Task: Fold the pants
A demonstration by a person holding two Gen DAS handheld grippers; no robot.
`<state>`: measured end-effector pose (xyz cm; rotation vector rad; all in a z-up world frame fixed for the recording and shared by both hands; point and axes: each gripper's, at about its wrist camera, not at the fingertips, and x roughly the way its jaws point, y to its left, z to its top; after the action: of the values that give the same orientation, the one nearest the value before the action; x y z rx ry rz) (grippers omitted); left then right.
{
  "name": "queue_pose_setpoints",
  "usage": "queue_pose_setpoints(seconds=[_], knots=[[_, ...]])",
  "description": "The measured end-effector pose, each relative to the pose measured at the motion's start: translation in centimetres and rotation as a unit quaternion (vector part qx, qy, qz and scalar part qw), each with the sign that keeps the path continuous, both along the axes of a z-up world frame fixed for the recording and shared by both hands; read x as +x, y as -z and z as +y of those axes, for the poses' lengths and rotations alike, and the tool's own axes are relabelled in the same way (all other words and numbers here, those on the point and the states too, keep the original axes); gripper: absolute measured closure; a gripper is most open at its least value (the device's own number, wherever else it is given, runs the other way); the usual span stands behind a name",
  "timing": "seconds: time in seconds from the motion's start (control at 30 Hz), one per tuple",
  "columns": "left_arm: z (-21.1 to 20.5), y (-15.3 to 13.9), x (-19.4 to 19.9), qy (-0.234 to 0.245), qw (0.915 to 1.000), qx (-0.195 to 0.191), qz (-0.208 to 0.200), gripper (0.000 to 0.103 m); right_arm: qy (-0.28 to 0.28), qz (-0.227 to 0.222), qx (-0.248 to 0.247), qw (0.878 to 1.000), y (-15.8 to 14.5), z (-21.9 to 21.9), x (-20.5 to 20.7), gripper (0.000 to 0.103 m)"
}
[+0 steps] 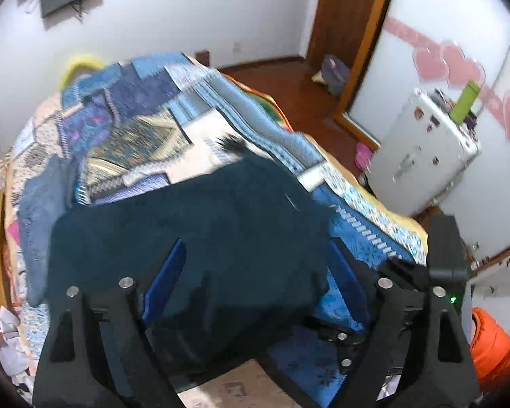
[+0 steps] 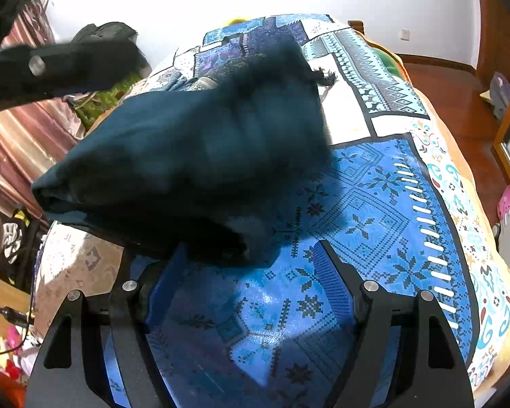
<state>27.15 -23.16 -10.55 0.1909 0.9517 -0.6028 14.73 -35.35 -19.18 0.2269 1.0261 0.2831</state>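
Note:
The dark teal pants point(image 1: 193, 234) lie folded in a thick bundle on the patterned blue bedspread point(image 1: 159, 102). My left gripper point(image 1: 255, 265) is open, its blue pads on either side of the bundle's near part, not closed on it. In the right wrist view the pants point(image 2: 187, 156) look blurred, with the folded edge at the left. My right gripper point(image 2: 251, 265) is open just in front of the bundle, over the bedspread point(image 2: 374, 204). The other gripper's black body point(image 2: 61, 64) shows at the upper left.
A white cabinet point(image 1: 421, 156) with a green bottle point(image 1: 464, 102) stands right of the bed. A blue garment point(image 1: 40, 224) lies on the bed's left side. An orange item point(image 1: 489, 343) is at the lower right. Wooden floor point(image 2: 459, 108) lies beyond the bed.

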Motion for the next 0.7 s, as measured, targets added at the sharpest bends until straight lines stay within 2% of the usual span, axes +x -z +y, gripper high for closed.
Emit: queue_pose_setpoints(seconds=[0.13, 0.2, 0.37, 0.47, 0.6, 0.63, 0.7], knots=[[3.4, -2.9, 1.8, -0.042, 0.9973, 0.0, -0.06, 0.003, 0.002, -0.001, 0.0, 1.0, -0.4, -0.1, 0.0, 0.03], [5.2, -4.0, 3.1, -0.067, 0.9941, 0.002, -0.085, 0.0, 0.001, -0.004, -0.001, 1.0, -0.7, -0.1, -0.3, 0.03], [10.1, -4.5, 8.7, -0.139, 0.9859, 0.021, -0.09, 0.0, 0.0, -0.011, -0.003, 1.0, -1.4, 0.2, -0.6, 0.029], [12.2, -2.7, 12.3, -0.174, 0.9791, 0.065, -0.083, 0.0, 0.002, -0.008, -0.004, 1.0, -1.2, 0.6, -0.4, 0.027], [13.7, 1.1, 16.0, -0.188, 0.973, 0.118, -0.062, 0.0, -0.001, 0.0, -0.002, 1.0, -0.8, 1.3, -0.1, 0.027], [14.0, 2.5, 17.0, -0.189, 0.9729, 0.125, -0.047, 0.0, -0.001, 0.002, -0.003, 1.0, -0.8, 1.3, 0.0, 0.027], [14.5, 5.4, 19.1, -0.182, 0.9745, 0.131, 0.009, 0.0, 0.002, 0.003, -0.005, 1.0, -0.7, 1.3, 0.2, 0.027]])
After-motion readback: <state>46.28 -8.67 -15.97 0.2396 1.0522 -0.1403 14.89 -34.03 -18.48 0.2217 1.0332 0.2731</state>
